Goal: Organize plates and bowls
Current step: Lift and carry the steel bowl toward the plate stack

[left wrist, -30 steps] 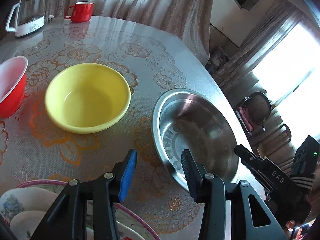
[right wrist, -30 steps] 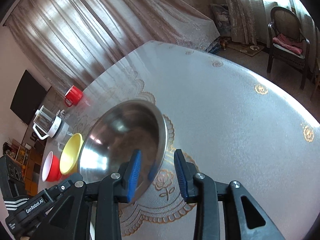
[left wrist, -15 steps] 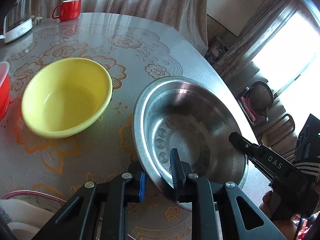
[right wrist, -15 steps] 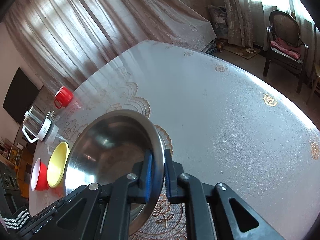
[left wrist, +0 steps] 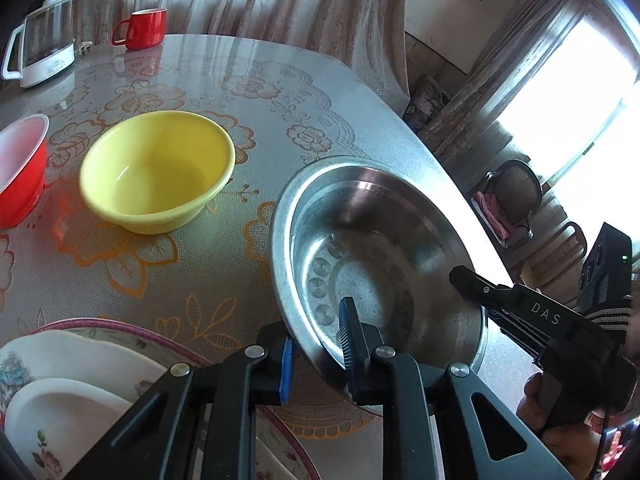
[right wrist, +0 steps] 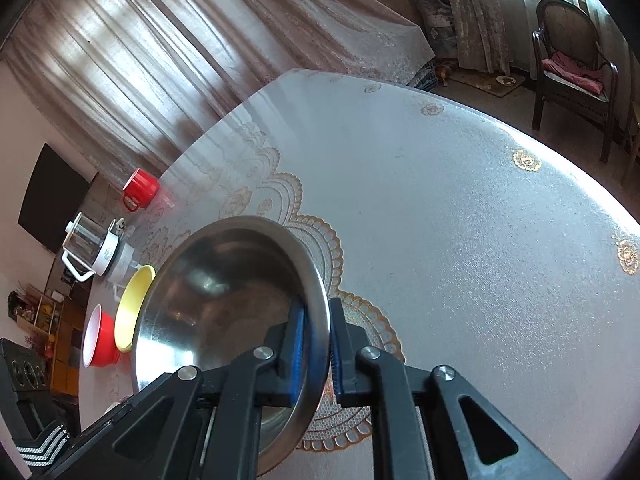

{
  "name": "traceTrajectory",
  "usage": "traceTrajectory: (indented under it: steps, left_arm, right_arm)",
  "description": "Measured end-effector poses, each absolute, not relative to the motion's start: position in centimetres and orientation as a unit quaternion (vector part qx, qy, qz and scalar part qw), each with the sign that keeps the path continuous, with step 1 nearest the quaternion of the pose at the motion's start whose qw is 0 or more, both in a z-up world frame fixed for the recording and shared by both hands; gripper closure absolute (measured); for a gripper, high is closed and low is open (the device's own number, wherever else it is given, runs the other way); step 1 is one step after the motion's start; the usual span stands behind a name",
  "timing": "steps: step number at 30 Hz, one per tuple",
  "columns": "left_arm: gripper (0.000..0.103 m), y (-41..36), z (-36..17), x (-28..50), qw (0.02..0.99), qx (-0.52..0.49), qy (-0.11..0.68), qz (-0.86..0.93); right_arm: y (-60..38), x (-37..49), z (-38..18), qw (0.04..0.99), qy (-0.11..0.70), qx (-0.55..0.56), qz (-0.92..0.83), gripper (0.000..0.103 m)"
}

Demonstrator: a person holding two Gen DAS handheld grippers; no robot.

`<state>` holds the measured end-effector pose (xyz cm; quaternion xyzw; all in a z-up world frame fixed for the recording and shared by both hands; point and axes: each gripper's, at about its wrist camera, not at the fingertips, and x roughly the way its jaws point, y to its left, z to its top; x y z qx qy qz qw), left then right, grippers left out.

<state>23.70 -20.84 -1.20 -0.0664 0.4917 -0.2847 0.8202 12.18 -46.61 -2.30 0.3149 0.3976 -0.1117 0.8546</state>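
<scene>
Left gripper (left wrist: 316,352): nearest in the left wrist view; its jaws are closed down on the near rim of the steel bowl (left wrist: 372,256), one blue pad outside the wall, the other inside the basin.
Right gripper (right wrist: 318,344): jaws nearly together, pinching the bowl's rim on its right side; the inner pad lies against the inside wall, the outer finger sits just outside the lip.
Right gripper in the left view: its dark body and the hand (left wrist: 560,420) holding it show at the lower right, the tip reaching the bowl's right edge.
Steel bowl: on the patterned table (right wrist: 460,208), near its edge, held at two points of the rim; whether its base is lifted off the cloth I cannot tell.
Floral plates (left wrist: 68,392): stacked at the lower left of the left view, just beside the left gripper's arms.
Yellow bowl (left wrist: 156,168): upright on the table, left of the steel bowl, apart from it.
Red bowl (left wrist: 20,168): beside the yellow bowl, at the left edge, white inside.
Red mug (left wrist: 144,28): at the far side of the table, before the curtain.
Glass kettle (left wrist: 44,40): far left, near the mug.
Chair (right wrist: 572,60): beyond the table, on the floor by the window.
</scene>
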Motion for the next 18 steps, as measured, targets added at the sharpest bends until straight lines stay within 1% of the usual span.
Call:
traceTrajectory:
  steps: [8, 10, 18]
  left_arm:
    - [0.084, -18.8, -1.1, 22.6, 0.818, -0.081, 0.491, -0.288]
    - [0.084, -18.5, -0.8, 22.3, 0.822, -0.078, 0.484, -0.289]
    - [0.085, -18.7, -1.5, 22.6, 0.814, -0.087, 0.499, -0.286]
  right_arm:
    - [-46.0, 11.0, -2.7, 0.843, 0.404, 0.343, -0.094, 0.092]
    - [-45.7, 10.6, -2.9, 0.841, 0.405, 0.347, -0.092, 0.090]
    - [-45.4, 9.6, -3.1, 0.835, 0.411, 0.356, -0.083, 0.090]
